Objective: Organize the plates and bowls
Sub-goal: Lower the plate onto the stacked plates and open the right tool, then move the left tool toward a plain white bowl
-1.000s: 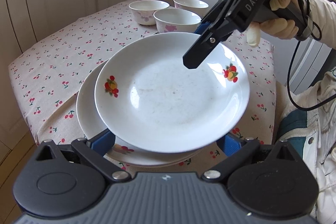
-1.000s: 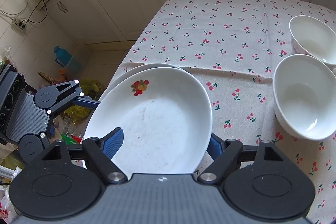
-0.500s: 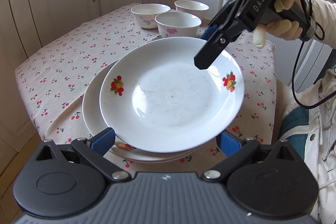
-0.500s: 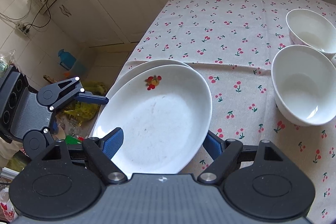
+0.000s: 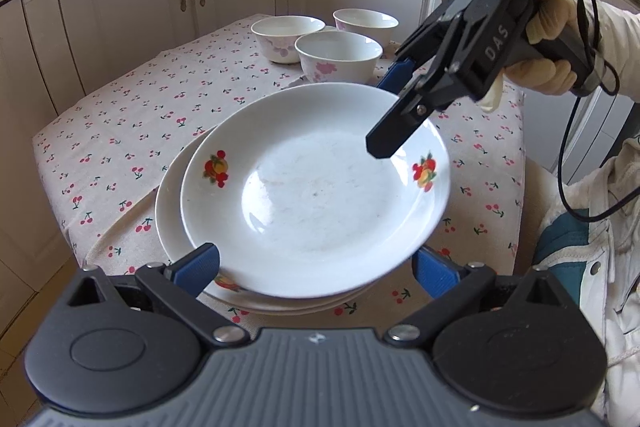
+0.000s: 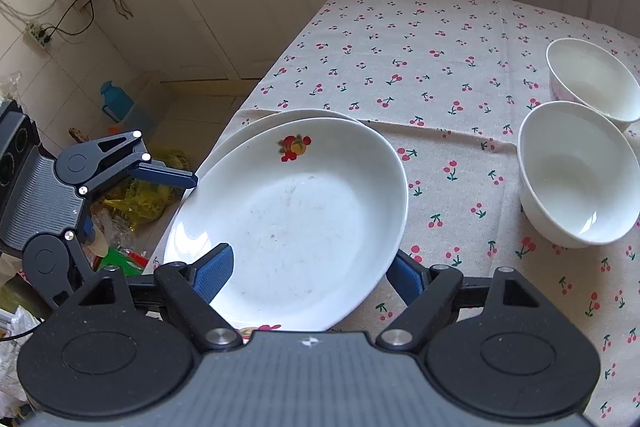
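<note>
The right gripper (image 6: 310,277) clamps the fruit-printed plate (image 6: 296,215) by its rim, tilted above a second plate (image 5: 172,195). The left gripper (image 5: 316,267) stands open around the near rim. Three bowls (image 5: 338,61) sit beyond on the cherry tablecloth (image 5: 132,131).

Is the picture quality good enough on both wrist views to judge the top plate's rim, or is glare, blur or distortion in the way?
Left wrist view: sharp, top plate rim crisp, only small glare patches in its well; fisheye bends the cabinets. Right wrist view: dimmer and softer, the plate's near rim is hidden behind the right gripper, and the corners vignette dark.
</note>
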A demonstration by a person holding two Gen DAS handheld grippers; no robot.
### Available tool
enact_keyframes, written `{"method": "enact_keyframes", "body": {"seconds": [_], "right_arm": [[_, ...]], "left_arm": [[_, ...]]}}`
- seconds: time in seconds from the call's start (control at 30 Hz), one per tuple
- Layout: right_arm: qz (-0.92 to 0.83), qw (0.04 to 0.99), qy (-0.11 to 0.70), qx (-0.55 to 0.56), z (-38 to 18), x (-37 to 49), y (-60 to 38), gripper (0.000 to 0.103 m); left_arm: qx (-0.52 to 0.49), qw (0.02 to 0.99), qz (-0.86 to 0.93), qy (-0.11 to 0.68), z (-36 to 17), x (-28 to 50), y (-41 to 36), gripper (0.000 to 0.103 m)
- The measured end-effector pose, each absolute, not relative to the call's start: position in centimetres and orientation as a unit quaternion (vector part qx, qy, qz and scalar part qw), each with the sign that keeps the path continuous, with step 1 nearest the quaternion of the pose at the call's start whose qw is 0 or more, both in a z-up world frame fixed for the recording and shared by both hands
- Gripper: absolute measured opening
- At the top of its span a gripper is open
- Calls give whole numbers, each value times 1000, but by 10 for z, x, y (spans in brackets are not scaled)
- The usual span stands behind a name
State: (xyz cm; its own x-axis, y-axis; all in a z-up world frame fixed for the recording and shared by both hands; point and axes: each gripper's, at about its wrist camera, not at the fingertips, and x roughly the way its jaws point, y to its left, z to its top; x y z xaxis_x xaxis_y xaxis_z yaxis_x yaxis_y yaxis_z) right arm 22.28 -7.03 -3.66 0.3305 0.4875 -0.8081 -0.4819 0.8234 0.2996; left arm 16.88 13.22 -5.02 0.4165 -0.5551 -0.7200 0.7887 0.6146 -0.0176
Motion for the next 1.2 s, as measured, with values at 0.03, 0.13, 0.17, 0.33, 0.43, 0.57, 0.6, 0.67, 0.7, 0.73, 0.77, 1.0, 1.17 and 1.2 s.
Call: {"method": "enact_keyframes", "body": {"seconds": [0.03, 0.13, 0.17, 0.33, 0.43, 0.57, 0.6, 0.67, 0.7, 0.73, 0.77, 1.0, 1.17, 1.2], "right_arm": [[297, 817, 494, -3, -37, 222, -69, 87], [298, 819, 490, -21, -39, 220, -63, 87], [298, 819, 490, -24, -40, 219, -62, 87], [298, 829, 473, -34, -40, 213, -63, 91], [290, 840, 456, -43, -36, 207, -67, 98], [263, 864, 424, -66, -32, 195, -77, 103], [253, 872, 414, -72, -31, 191, -81, 103], [234, 887, 389, -88, -31, 182, -88, 103], [222, 894, 376, -102, -32, 177, -91, 103], [206, 902, 361, -116, -33, 171, -95, 103], [191, 909, 348, -126, -34, 167, -98, 103], [129, 933, 312, -125, -43, 142, -126, 103], [119, 940, 300, -113, -45, 141, -143, 103], [118, 941, 300, -107, -46, 142, -147, 103]], "left_arm": [[163, 826, -407, 355, -50, 169, 132, 102], [150, 831, -404, 352, -48, 170, 133, 102], [147, 832, -403, 353, -47, 172, 134, 102], [139, 839, -395, 348, -44, 172, 134, 102], [131, 849, -385, 338, -40, 170, 132, 102], [117, 873, -339, 330, -32, 168, 125, 102], [117, 880, -321, 328, -31, 167, 122, 102], [117, 895, -283, 323, -27, 164, 116, 102], [115, 902, -271, 317, -25, 162, 113, 102], [113, 908, -261, 309, -23, 159, 111, 102], [111, 912, -251, 304, -21, 157, 108, 102], [95, 939, -195, 267, -15, 149, 82, 102], [85, 945, -181, 258, -13, 154, 65, 102], [84, 946, -180, 257, -12, 155, 62, 102]]}}
